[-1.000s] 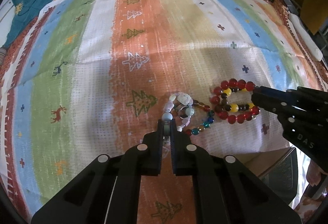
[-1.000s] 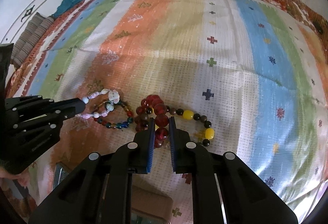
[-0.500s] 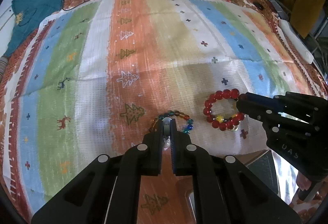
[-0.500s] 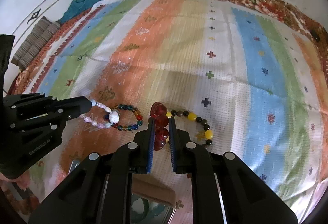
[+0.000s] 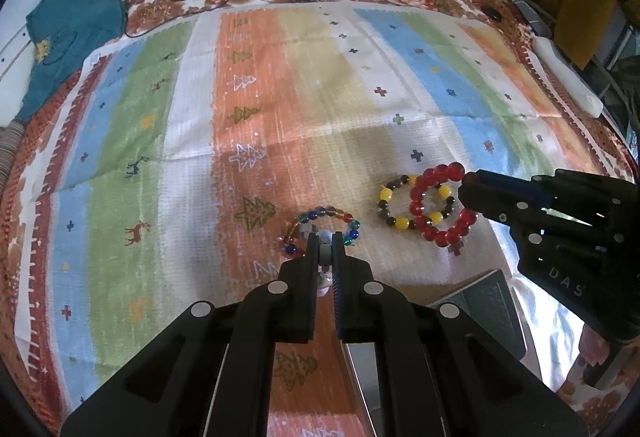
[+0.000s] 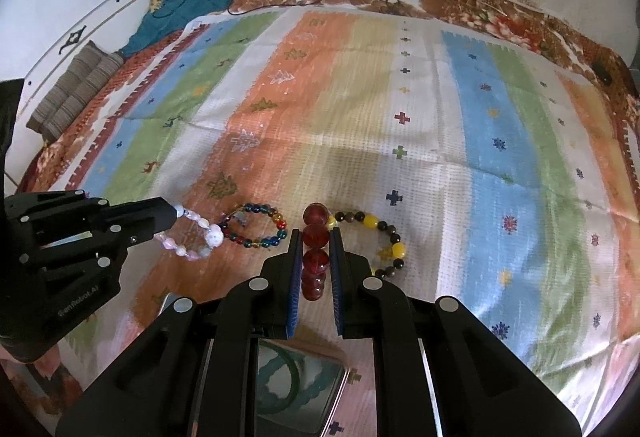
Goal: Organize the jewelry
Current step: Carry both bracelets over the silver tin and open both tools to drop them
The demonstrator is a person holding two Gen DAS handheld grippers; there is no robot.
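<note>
left gripper [image 5: 326, 251] grasps pale glossy bead bracelet [image 6: 192, 237]; right gripper [image 6: 316, 249] grasps round red glass-bead bracelet [image 5: 440, 205]. metal tin [image 6: 298, 385] holds green bangle [image 6: 280, 377].

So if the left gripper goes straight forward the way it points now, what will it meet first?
Probably the multicolored bead bracelet lying on the striped cloth just ahead of the left gripper, which is shut on a pale bead bracelet. Depth is unclear; it might pass above.
</note>
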